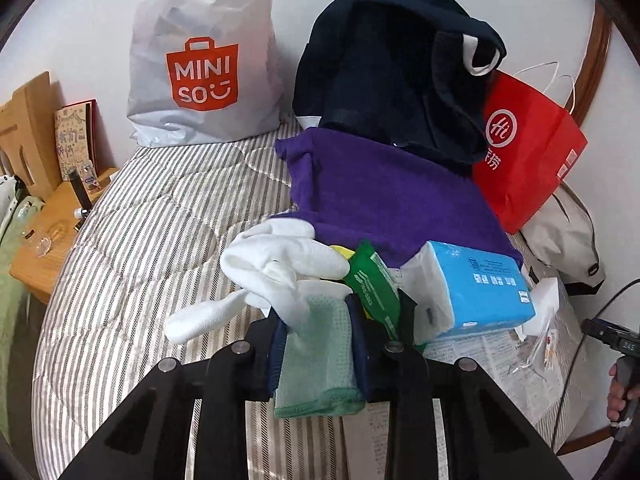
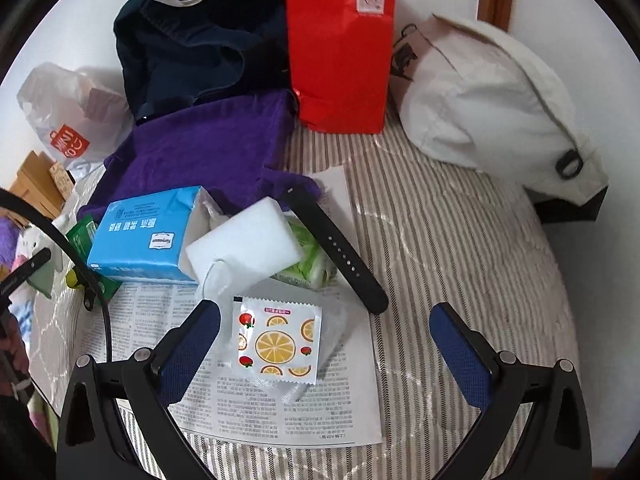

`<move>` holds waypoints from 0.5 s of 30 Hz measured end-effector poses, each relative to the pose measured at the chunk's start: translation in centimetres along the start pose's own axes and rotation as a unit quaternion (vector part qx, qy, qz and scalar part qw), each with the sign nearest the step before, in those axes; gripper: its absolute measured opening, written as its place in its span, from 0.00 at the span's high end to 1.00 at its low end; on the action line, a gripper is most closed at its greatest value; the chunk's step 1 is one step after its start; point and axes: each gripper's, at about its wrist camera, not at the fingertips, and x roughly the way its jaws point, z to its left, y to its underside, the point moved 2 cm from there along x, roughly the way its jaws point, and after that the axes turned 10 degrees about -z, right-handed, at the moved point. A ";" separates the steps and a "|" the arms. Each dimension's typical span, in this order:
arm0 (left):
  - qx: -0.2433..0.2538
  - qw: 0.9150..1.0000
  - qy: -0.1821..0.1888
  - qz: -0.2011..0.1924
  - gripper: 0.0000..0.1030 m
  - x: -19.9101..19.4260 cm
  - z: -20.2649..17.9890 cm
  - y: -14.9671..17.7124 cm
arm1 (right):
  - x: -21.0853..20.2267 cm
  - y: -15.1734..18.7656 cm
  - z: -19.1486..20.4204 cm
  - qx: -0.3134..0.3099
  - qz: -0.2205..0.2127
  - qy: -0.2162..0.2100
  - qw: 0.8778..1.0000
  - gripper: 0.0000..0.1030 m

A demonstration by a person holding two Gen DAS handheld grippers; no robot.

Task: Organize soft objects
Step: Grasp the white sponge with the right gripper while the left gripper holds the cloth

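My left gripper (image 1: 320, 316) is shut on a folded mint-green cloth (image 1: 316, 364), which hangs down between its blue pads. Just above it lie a white sock or glove (image 1: 280, 264), a green packet (image 1: 372, 292) and a blue tissue pack (image 1: 480, 284), in front of a purple towel (image 1: 384, 192) and a navy garment (image 1: 392, 72). My right gripper (image 2: 324, 316) stands open over a newspaper (image 2: 280, 408). An orange-print sachet (image 2: 276, 344) lies between its fingers, untouched. Beyond it are a white foam block (image 2: 244, 240), the tissue pack (image 2: 144, 236) and the purple towel (image 2: 200, 148).
All of this is on a striped bed cover (image 1: 140, 240). A MINISO bag (image 1: 200, 60) and a red paper bag (image 1: 528, 148) stand at the back, with a white cloth bag (image 2: 500, 100) to the right. A black strap (image 2: 336, 248) crosses the newspaper. A wooden bedside shelf (image 1: 52, 240) is at left.
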 end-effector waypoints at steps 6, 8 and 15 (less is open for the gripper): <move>-0.008 1.000 0.003 0.000 0.74 -0.6 -0.4 0.1 | 2.2 -0.3 1.0 -0.002 -0.003 -0.028 1.000 0.01; -0.011 1.000 0.008 0.001 0.74 -0.7 -0.6 0.1 | 2.8 -0.9 1.1 -0.008 -0.009 -0.023 1.000 0.01; -0.010 1.000 0.008 0.006 0.74 -0.7 -0.9 0.3 | 3.8 -2.4 2.5 -0.044 -0.009 -0.047 0.998 0.01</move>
